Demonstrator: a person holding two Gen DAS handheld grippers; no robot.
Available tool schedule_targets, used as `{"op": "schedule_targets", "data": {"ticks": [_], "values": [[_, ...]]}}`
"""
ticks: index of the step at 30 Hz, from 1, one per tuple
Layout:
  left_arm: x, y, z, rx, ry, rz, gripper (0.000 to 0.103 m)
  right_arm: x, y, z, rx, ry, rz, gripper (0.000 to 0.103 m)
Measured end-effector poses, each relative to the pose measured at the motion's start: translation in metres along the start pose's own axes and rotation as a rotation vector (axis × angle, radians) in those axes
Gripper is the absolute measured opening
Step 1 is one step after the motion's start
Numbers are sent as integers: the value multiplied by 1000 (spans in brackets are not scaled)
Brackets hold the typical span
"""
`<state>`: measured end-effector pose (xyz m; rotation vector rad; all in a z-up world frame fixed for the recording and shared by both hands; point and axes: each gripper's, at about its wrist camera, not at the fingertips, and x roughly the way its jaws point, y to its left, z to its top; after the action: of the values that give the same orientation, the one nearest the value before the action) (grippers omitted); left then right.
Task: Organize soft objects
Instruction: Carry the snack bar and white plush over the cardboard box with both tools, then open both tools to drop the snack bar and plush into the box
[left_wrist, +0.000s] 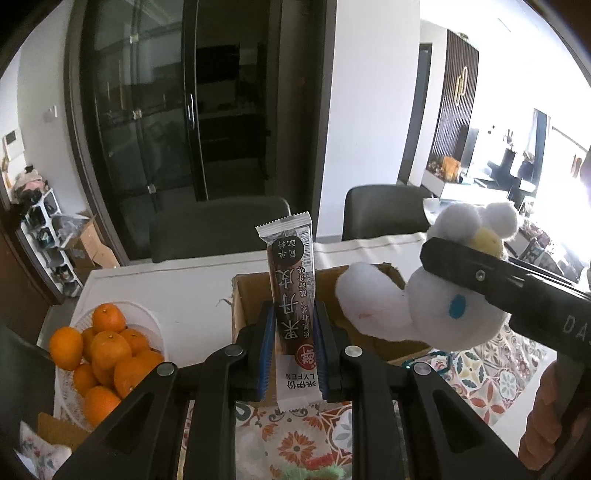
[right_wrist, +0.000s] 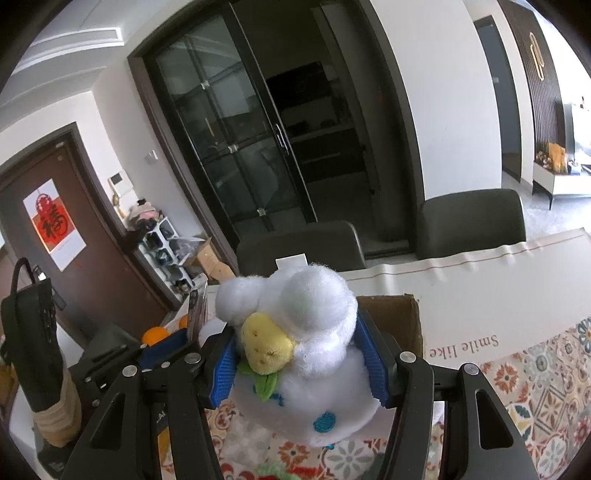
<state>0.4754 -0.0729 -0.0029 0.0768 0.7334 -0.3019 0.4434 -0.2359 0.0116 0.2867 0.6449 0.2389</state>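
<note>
My left gripper is shut on a brown snack bar packet that stands upright between the blue pads, above the near edge of an open cardboard box. My right gripper is shut on a white plush toy with a yellow patch and blue eyes. In the left wrist view the plush toy hangs from the right gripper's finger over the right side of the box. The box also shows behind the plush in the right wrist view.
A white mesh basket of oranges stands left of the box. A patterned tablecloth covers the table's near part. Two dark chairs stand at the far edge. The left gripper body sits at left in the right wrist view.
</note>
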Motion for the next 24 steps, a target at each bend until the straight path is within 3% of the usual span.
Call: {"op": "schedule_targets", "data": {"ticks": [5,13,15,17,19,24], "values": [[38,3,9,-23,78,-27,21,40,-15,12,20,93,8,59],[99,1,3,-26,264,-62,22,106,-44,7,60,283,25,61],[110,1,-1,-25,304,-52,27,118,-51,4,73,321,22,64],[115,2,-4,-39,322,-40,42,131,-56,0,85,374,22,66],[114,4,-4,-55,317,-28,49,140,-59,-4,86,413,14,68],[103,6,-3,-69,297,-28,54,145,-63,-6,105,423,35,80]]}}
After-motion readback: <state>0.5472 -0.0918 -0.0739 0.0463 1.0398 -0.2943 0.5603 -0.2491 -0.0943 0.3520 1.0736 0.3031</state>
